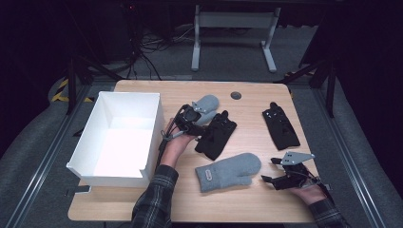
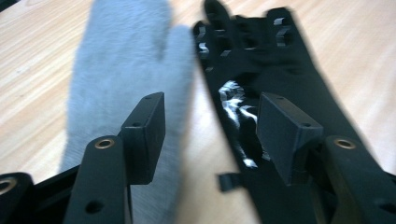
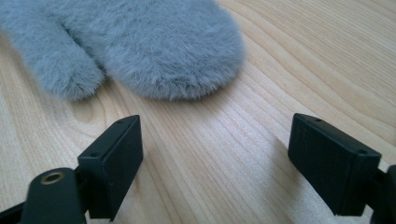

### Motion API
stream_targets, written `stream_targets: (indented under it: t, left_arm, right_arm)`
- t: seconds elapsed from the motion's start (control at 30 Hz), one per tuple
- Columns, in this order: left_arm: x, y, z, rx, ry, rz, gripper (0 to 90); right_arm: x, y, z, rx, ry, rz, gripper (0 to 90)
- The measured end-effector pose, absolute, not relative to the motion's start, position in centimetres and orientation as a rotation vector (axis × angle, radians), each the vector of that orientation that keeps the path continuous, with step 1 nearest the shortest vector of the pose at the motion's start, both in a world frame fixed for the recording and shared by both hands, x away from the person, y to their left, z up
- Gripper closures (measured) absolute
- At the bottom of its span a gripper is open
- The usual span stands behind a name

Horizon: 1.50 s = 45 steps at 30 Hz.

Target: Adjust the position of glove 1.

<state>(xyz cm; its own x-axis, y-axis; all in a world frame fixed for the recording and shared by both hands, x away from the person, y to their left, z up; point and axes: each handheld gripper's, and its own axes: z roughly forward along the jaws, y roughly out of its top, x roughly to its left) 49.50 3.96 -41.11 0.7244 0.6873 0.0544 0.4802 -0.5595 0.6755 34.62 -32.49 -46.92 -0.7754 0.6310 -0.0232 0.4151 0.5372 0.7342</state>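
Gloves lie scattered on the desk (image 1: 142, 209): a grey mitten (image 1: 229, 171) near the middle front, a second grey mitten (image 1: 207, 104) farther back, a black glove (image 1: 216, 134) just right of it, and another black glove (image 1: 281, 126) well apart on the right. A white box (image 1: 90, 168) stands open on the left.

The left tongs (image 1: 193, 114) hover over the far mitten and the middle black glove. In the left gripper view their jaws stand partly apart, one over the far mitten (image 2: 126, 79), the other over the black glove (image 2: 275, 84), with nothing pinched between them. The right tongs (image 1: 270, 172) rest just right of the near mitten; in the right gripper view their jaws are spread wide over bare wood, the mitten's tip (image 3: 177, 51) just ahead and untouched.

The main risk, as I judge it, sits with the left tongs: straddling two gloves, a closing there could catch both edges, or snag only loose fur and let the mitten slip during a lift toward the box. The right tongs could nudge the near mitten away rather than grip it if they close short of it.
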Motion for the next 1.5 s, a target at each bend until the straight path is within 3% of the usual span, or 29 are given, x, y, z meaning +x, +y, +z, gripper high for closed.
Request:
stream_targets:
  t: [0.47, 0.7, 0.93, 1.5]
  left_arm:
    - [52.9, 4.1, -43.9, 2.304, 0.937, 0.369, 51.5]
    - [53.1, 3.6, -44.6, 2.361, 0.944, 0.433, 69.9]
    - [53.2, 3.8, -44.2, 2.347, 0.966, 0.401, 82.5]
    - [51.7, 5.3, -40.8, 2.208, 0.973, 0.33, 85.3]
  right_arm:
    - [34.6, -32.5, -46.9, 0.872, 2.492, 1.08, 18.4]
    - [34.6, -32.5, -46.9, 0.872, 2.492, 1.08, 18.3]
    - [34.6, -32.5, -46.9, 0.872, 2.492, 1.08, 18.4]
    - [34.6, -32.5, -46.9, 0.876, 2.489, 1.081, 18.6]
